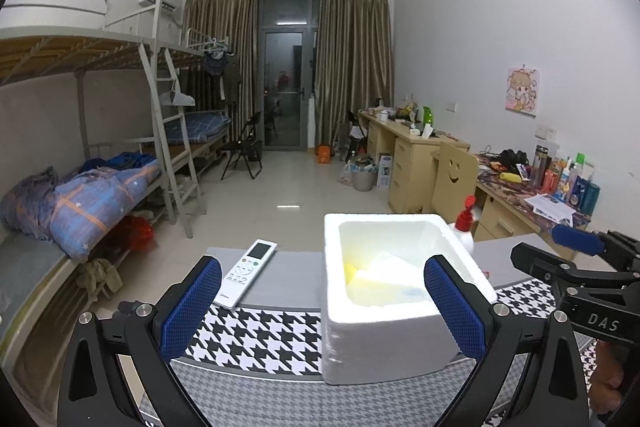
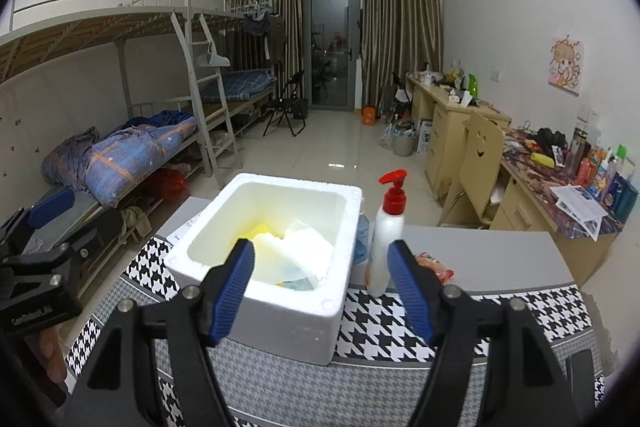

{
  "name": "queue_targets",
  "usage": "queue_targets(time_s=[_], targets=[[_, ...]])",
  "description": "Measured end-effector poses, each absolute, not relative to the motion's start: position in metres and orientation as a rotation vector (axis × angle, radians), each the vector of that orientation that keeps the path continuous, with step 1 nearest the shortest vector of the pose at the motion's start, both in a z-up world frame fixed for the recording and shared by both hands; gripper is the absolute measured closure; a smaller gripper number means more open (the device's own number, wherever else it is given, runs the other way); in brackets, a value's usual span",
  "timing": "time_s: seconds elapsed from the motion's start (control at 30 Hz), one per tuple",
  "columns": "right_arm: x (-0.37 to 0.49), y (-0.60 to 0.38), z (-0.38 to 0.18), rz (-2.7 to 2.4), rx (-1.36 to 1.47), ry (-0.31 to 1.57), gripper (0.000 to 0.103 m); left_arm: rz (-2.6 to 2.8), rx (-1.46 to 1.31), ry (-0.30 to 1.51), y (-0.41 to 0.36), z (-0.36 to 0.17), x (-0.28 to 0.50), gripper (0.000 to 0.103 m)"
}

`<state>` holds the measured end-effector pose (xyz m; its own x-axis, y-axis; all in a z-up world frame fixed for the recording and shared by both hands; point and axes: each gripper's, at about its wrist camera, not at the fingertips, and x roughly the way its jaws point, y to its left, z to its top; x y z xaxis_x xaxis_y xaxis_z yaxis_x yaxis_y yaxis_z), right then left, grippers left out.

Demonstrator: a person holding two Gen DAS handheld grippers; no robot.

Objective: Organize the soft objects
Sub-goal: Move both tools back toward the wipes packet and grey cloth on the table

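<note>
Left wrist view takes in a long dormitory room: grey metal bunk beds [image 1: 120, 75] with a ladder run along the left wall, a rumpled blue patterned quilt [image 1: 100, 199] heaped on the near lower bunk. Olive-brown curtains [image 1: 352, 67] frame a glass balcony door [image 1: 284, 83] at the far end. Pale wooden desks [image 1: 416, 151] cluttered with bottles and papers line the right wall, with a wooden chair with a smiley-face cutout [image 1: 454, 177] pushed up beside them, and glossy pale floor tiles [image 1: 280, 195] lie between.

Close in, the grey tabletop [image 2: 500, 251] carries a black-and-white houndstooth cloth [image 2: 384, 323]. On the cloth stands a white foam box [image 2: 280, 307], open-topped, with soft white and yellow items [image 2: 296, 251] piled inside. Just right of the box stands a white pump bottle with a red dispenser head [image 2: 386, 227], upright. A white remote control with a small screen [image 1: 248, 273] lies on the tabletop left of the box.

Left gripper [image 1: 322, 307] hangs before the box with its jaws spread wide and nothing between them. Right gripper [image 2: 322, 291] hovers near the box's front right corner, jaws likewise spread and holding nothing.
</note>
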<state>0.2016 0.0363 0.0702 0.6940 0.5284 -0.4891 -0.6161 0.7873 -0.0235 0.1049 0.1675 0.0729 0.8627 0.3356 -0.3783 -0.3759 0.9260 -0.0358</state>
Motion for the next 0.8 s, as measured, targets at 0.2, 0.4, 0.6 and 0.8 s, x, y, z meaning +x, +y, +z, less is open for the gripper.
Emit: queue_targets(time_s=[0.2,0.4,0.6,0.8], targets=[[0.188,0.019,0.071,0.658,-0.175,0.439,0.015,0.357,-0.101,0.379,0.159,0.073,0.096,0.001],[0.185,0.003,0.074,0.644,-0.153,0.433,0.015,0.323,-0.094,0.37,0.144,0.076,0.089,0.001],[0.173,-0.015,0.073,0.63,-0.147,0.412,0.015,0.28,-0.09,0.367,0.129,0.078,0.086,0.001],[0.163,-0.033,0.073,0.612,-0.138,0.395,0.015,0.236,-0.078,0.371,0.111,0.076,0.087,0.001]])
